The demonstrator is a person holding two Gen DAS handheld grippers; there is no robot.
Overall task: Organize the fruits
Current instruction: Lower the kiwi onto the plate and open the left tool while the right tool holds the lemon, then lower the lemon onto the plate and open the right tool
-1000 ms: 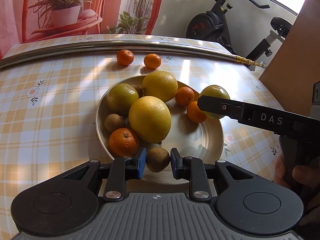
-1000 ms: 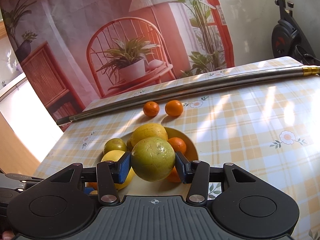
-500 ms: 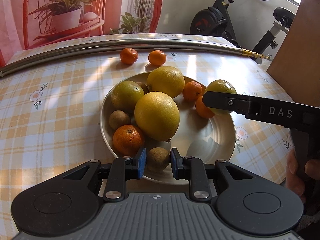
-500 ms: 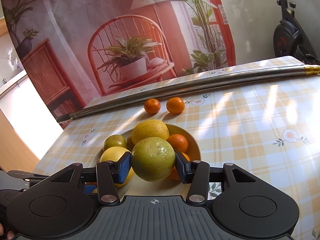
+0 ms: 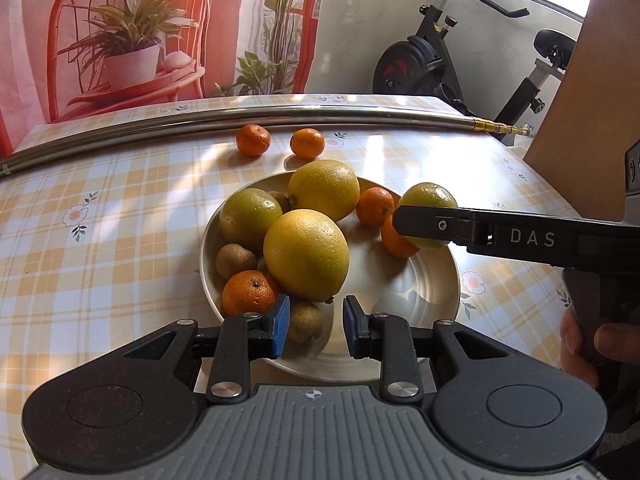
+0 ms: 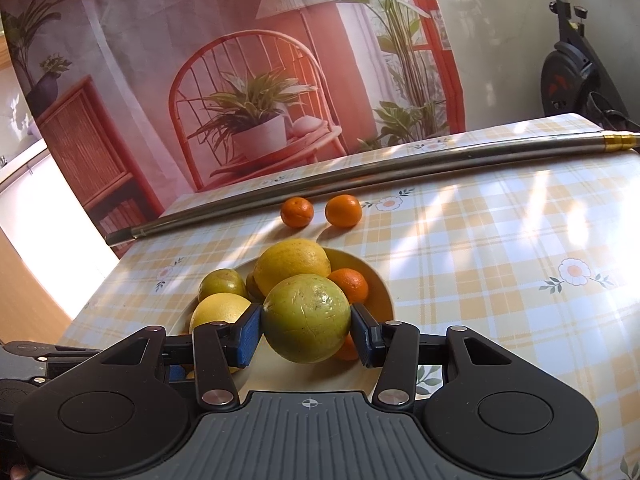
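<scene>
Left wrist view: left gripper (image 5: 313,326) fingers parted, a kiwi (image 5: 305,322) lying between them at the bowl (image 5: 436,300) near rim, touching neither pad that I can tell. Bowl holds a large yellow citrus (image 5: 306,254), more citrus, kiwis and mandarins. Two loose mandarins (image 5: 253,140) lie beyond the bowl, before a metal pole (image 5: 280,114). Only this view shows the right gripper side-on, lettered "DAS" (image 5: 532,237).

Right wrist view: right gripper (image 6: 306,335) clamps a green-yellow orange (image 6: 306,317) above the bowl's right side. Only here: printed lamp and cabinet on the backdrop (image 6: 160,40).
</scene>
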